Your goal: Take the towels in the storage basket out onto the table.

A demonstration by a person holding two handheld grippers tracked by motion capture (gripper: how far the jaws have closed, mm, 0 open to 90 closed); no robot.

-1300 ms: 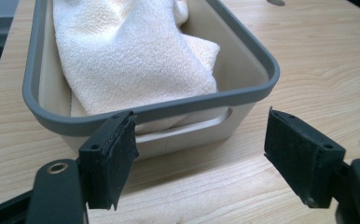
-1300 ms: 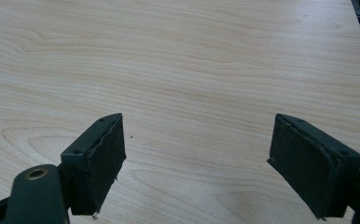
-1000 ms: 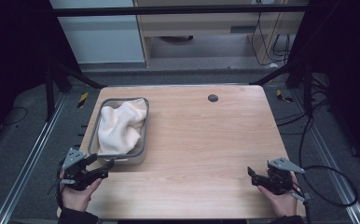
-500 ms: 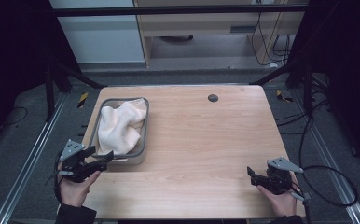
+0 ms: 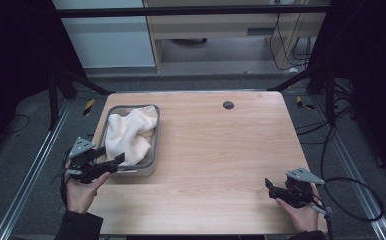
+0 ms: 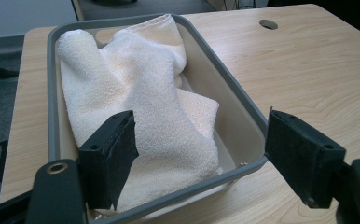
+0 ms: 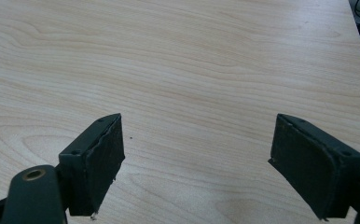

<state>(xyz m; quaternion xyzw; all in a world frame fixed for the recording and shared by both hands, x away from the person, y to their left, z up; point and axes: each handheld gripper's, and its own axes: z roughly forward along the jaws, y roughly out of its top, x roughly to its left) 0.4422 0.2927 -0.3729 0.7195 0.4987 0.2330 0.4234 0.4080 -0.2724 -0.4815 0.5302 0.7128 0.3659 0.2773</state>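
Counter: pale wood-grain top, rectangular w/ rounded corners; small dark round hole near far edge.
Tray: rectangular bin, grey rim, cream inner walls, rounded corners; sits on counter's left side.
Towel: white terry cloth, nubby pile, loosely bunched in soft folds; lies inside tray, covers most of its floor.
Left gripper: at tray's near-left corner. Fingers black, flat, rough pads, spread wide apart; one over the towel just inside the rim, other outside tray's right wall, so they straddle the near-right corner. Grips nothing; contact w/ towel can't be told.
Right gripper: near counter's near-right corner, well apart from tray. Fingers wide apart, hold nothing, bare wood betw. them.
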